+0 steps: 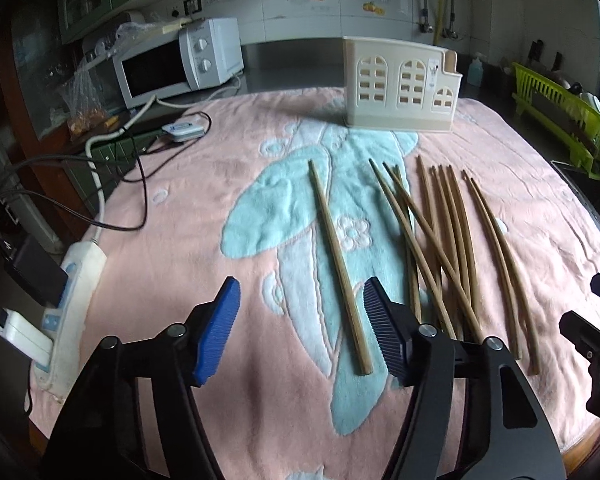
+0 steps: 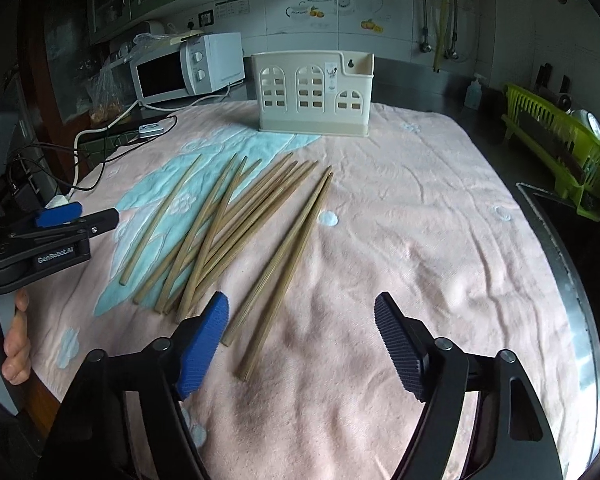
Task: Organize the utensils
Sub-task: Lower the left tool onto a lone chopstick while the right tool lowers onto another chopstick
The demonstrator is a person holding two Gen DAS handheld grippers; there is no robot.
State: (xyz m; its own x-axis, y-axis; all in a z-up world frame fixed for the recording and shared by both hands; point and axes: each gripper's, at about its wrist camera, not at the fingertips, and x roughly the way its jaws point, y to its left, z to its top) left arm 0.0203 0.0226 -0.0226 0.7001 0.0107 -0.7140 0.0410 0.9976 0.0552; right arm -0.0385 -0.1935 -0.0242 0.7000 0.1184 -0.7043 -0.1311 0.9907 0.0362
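Left hand-held gripper [image 1: 300, 330] spread wide, empty, near the lone bamboo chopstick [image 1: 338, 262] on the towel-covered desk [image 2: 420, 220]. Right hand-held gripper [image 2: 300, 344] likewise spread. Best pinched mid-shaft, then dropped upright into the cream utensil holder [image 2: 314, 94], apparently empty.

Wooden chopsticks [image 2: 228, 232] lie flat, loosely crisscrossed on the towel, well apart from the upright cream holder [image 2: 314, 94].

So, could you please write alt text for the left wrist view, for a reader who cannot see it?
The open left gripper hovers over a pink and blue towel, near a single wooden chopstick lying apart from a loose pile of chopsticks. A cream utensil holder stands upright at the towel's far edge, with a white microwave behind on the left.
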